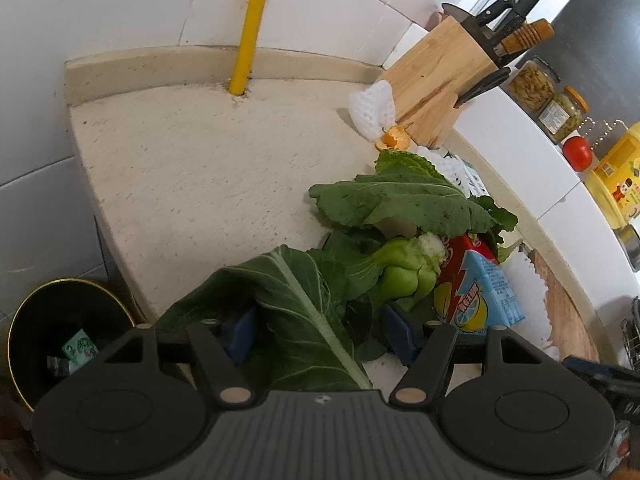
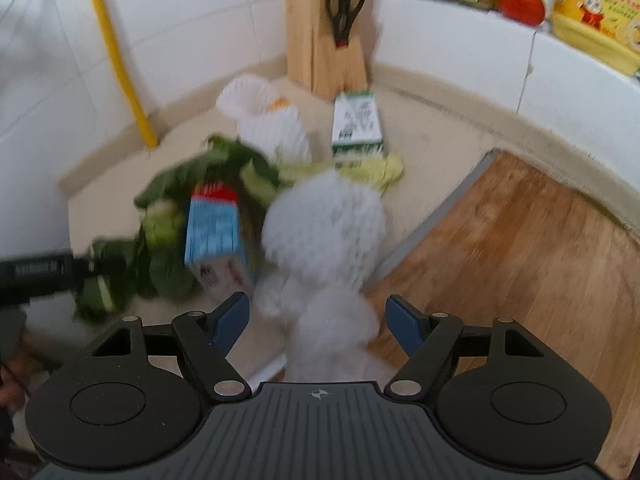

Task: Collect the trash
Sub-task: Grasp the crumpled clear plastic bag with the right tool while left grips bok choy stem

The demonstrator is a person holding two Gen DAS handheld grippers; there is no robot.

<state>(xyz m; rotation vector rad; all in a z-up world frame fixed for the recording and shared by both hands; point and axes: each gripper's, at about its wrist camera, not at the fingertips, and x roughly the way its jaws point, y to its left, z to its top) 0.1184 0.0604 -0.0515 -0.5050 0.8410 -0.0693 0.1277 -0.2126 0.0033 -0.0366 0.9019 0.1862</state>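
Left gripper [image 1: 316,330]: blue fingers [image 1: 240,336] part-way apart, a dark green leaf [image 1: 296,320] lying between them; whether the pads press on it cannot be told.
Right gripper [image 2: 316,320]: fingers [image 2: 230,318] wide apart, a white foam net [image 2: 324,240] between them, pads clear of it on both sides. Blurred view.

Trash heap on the beige counter [image 1: 192,168], left to right in the left wrist view: leaves, green vegetable stub [image 1: 408,268], red-and-blue drink carton [image 1: 476,292], foam net.
Left wrist view only: black bin [image 1: 60,332] below the counter's left edge, a small green carton inside; orange peel [image 1: 394,138] by the knife block [image 1: 436,80].
Right wrist view only: green-and-white carton [image 2: 358,124] before the knife block, pale leaf scraps [image 2: 380,168] beside it, wooden cutting board [image 2: 520,256] at right.

Open room: bare counter left of the heap, up to the yellow pipe [image 1: 250,36]. Back edge is tiled wall; ledge at right carries jars, a tomato [image 1: 577,153] and a yellow bottle.
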